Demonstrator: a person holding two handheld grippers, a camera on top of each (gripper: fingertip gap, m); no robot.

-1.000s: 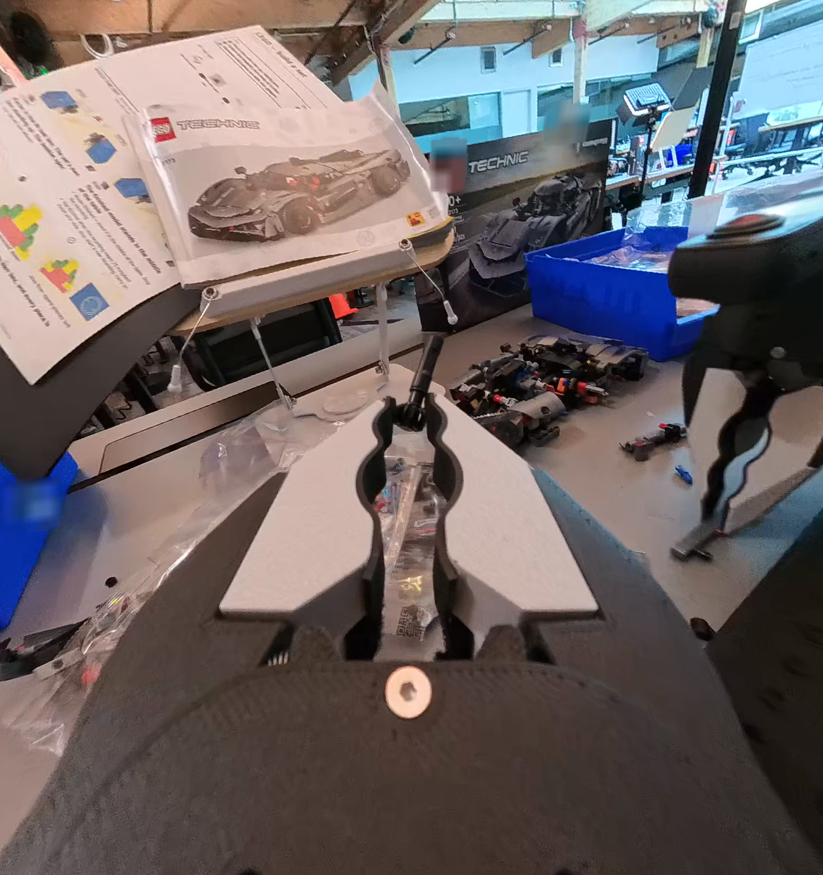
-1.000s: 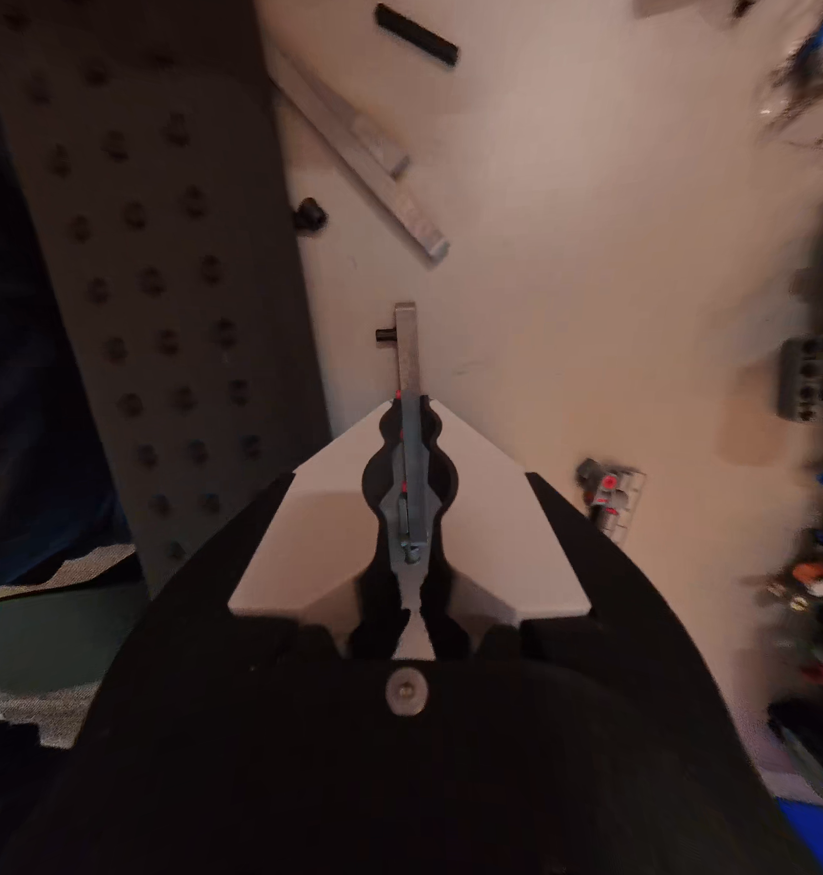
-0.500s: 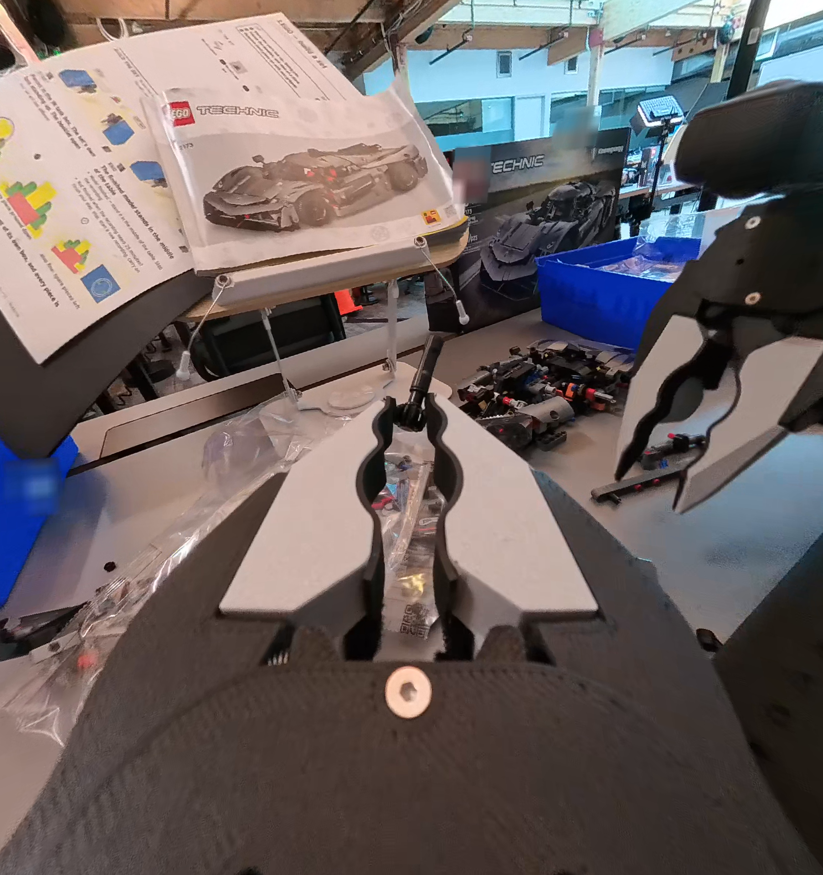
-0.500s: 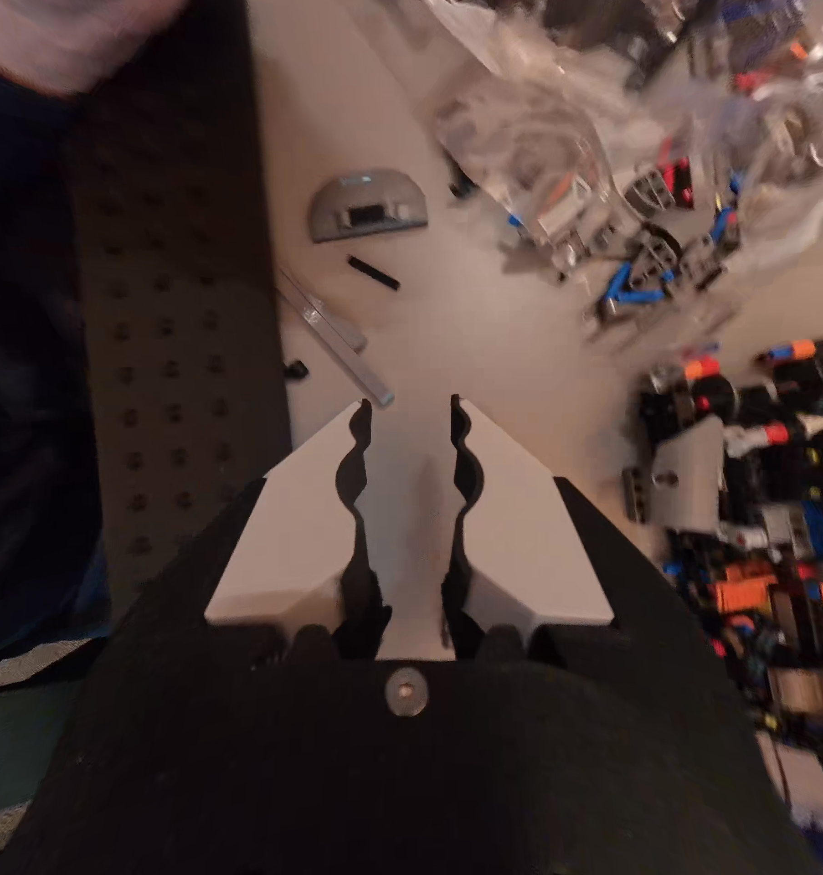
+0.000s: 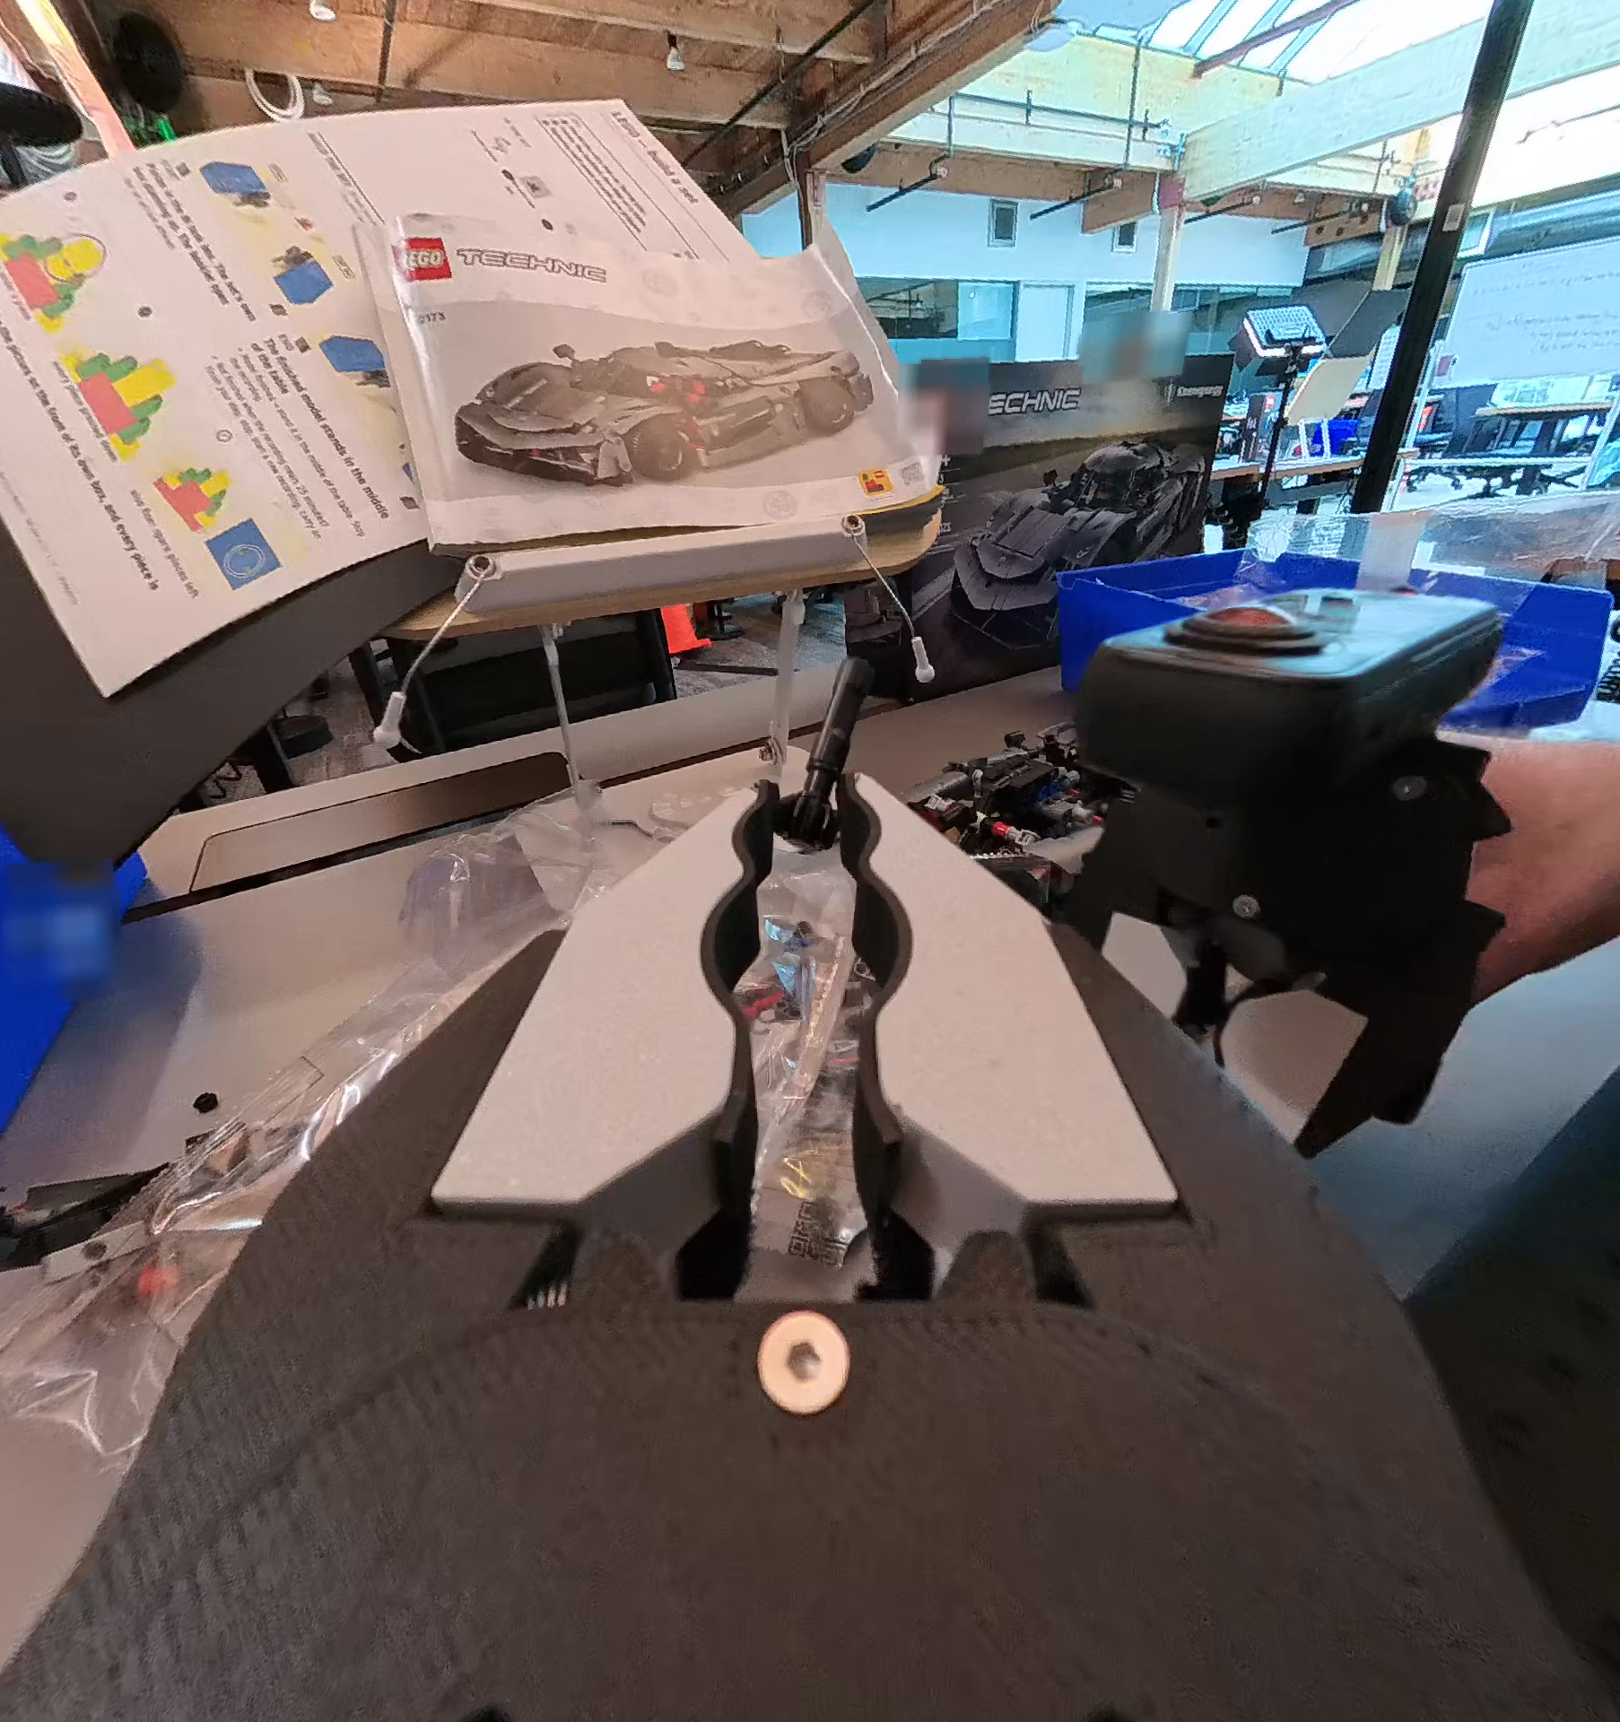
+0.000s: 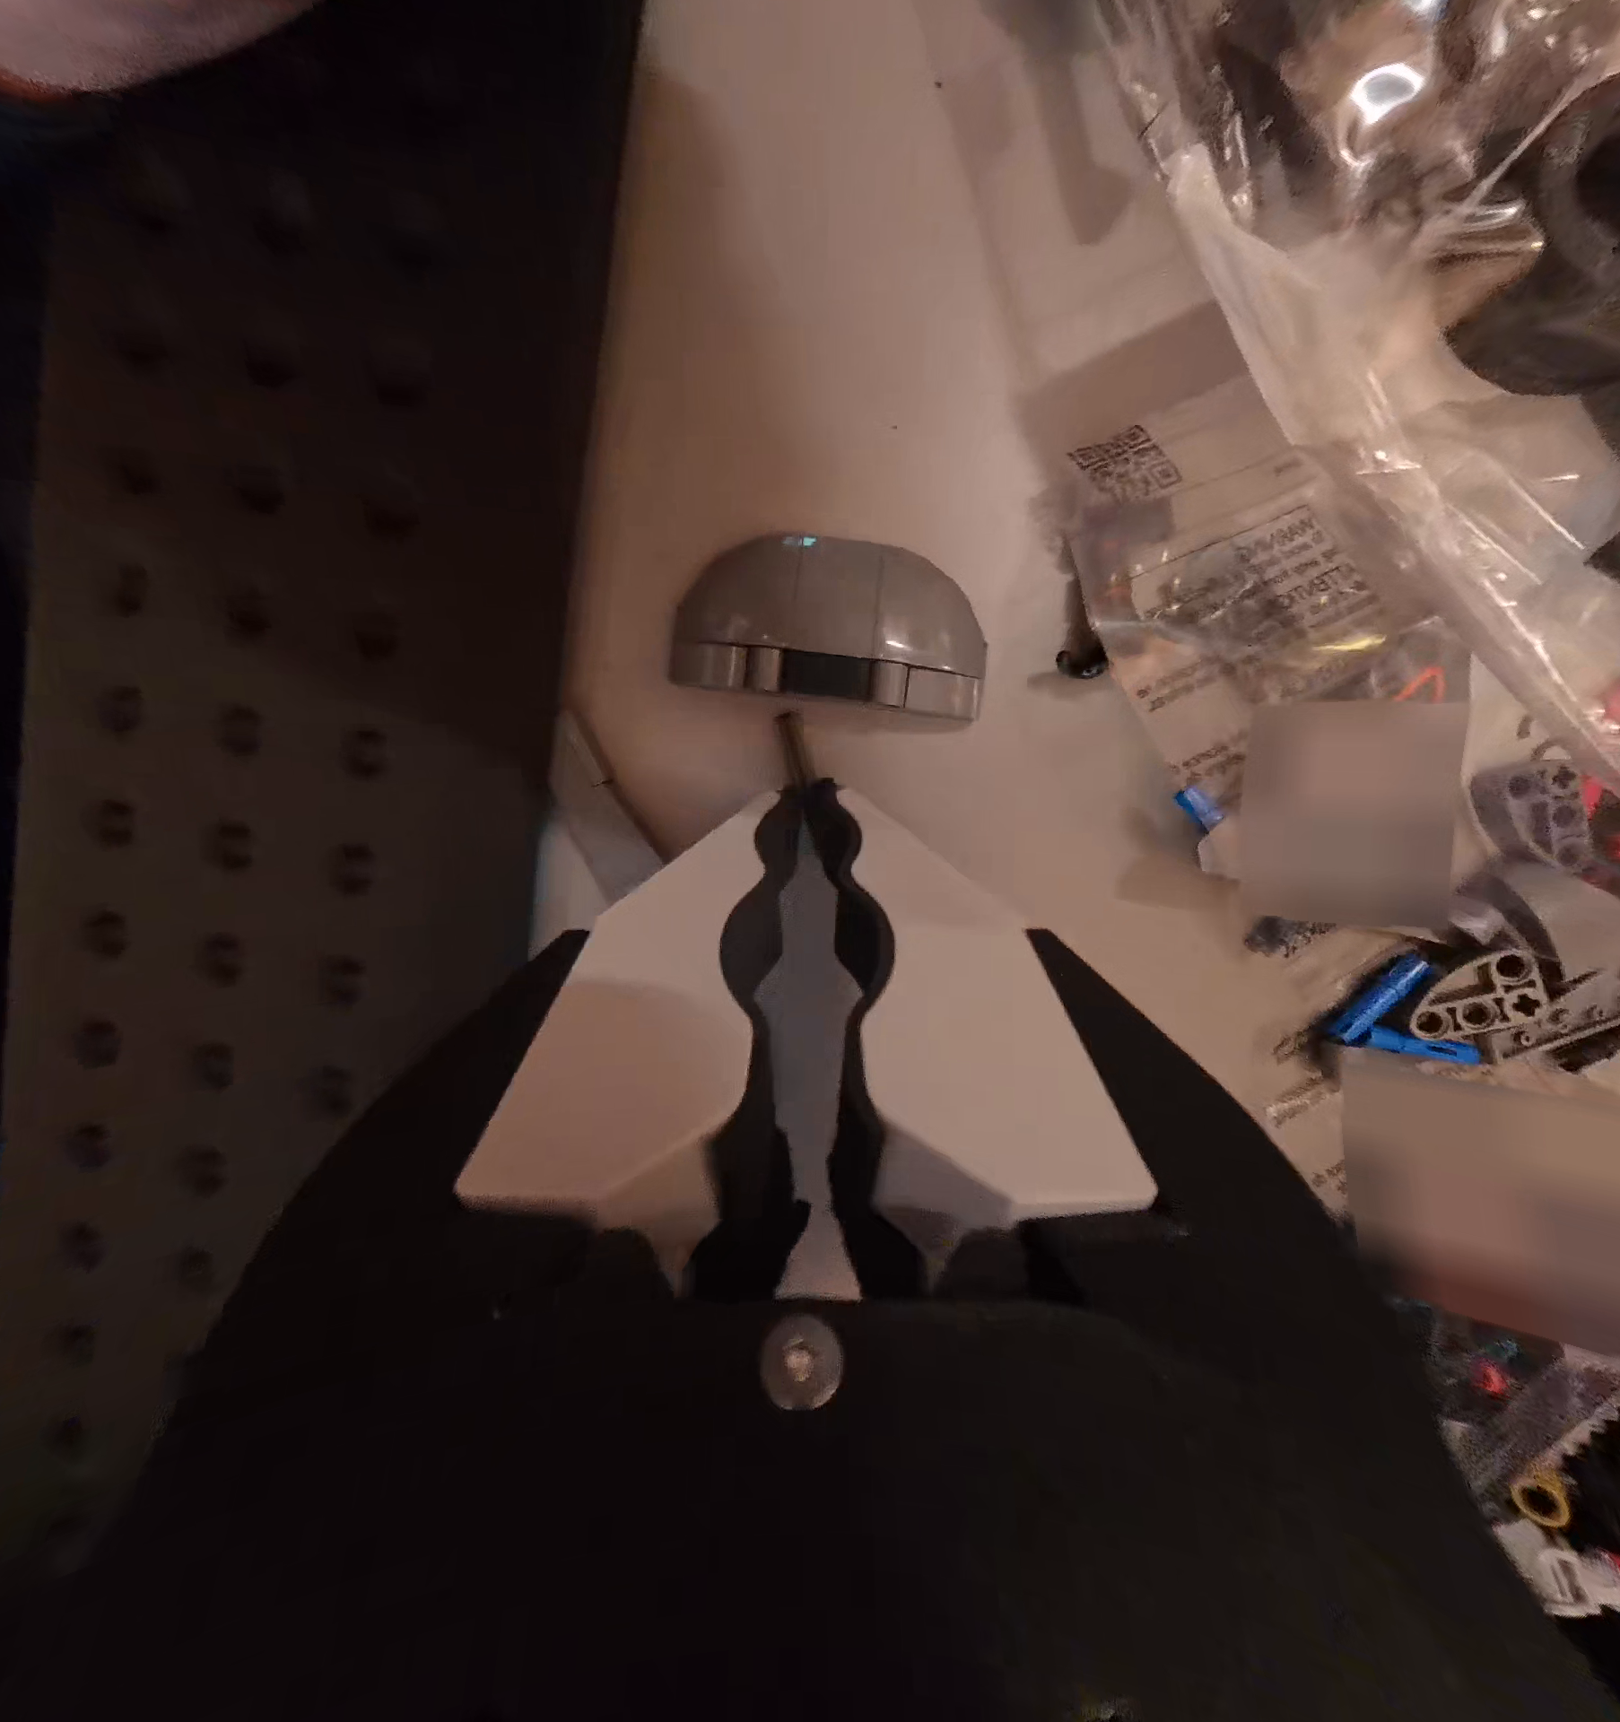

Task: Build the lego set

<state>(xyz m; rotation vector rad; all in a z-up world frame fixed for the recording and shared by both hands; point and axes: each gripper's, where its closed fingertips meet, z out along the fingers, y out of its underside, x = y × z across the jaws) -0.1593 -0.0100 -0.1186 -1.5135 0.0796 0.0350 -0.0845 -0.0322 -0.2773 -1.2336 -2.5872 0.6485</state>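
Observation:
My left gripper (image 5: pixel 804 813) is shut on a black rod-shaped piece (image 5: pixel 834 722) that sticks up and forward from its tips, above the table. My right gripper (image 6: pixel 811 799) points down at the table with its jaws closed on a thin black axle (image 6: pixel 795 757), just in front of a grey dome-shaped piece (image 6: pixel 825 643). The right gripper's black housing (image 5: pixel 1282 736), held by a hand (image 5: pixel 1570 857), shows at the right of the left wrist view. The partly built dark car chassis (image 5: pixel 1011 801) lies behind it.
Clear bags of parts (image 6: pixel 1328 485) lie right of the dome, with loose blue and grey pieces (image 6: pixel 1459 1016). A black perforated board (image 6: pixel 275 559) runs along the left. An instruction booklet on a stand (image 5: pixel 648 401), the set's box (image 5: pixel 1077 485) and a blue bin (image 5: pixel 1151 615) stand at the back. The left gripper's tips are roughly 15 centimeters from the right gripper's.
My right gripper let go of the grey beam, swung open over the table toward the grey dome, and has now closed on the thin black axle. My left gripper kept its hold.

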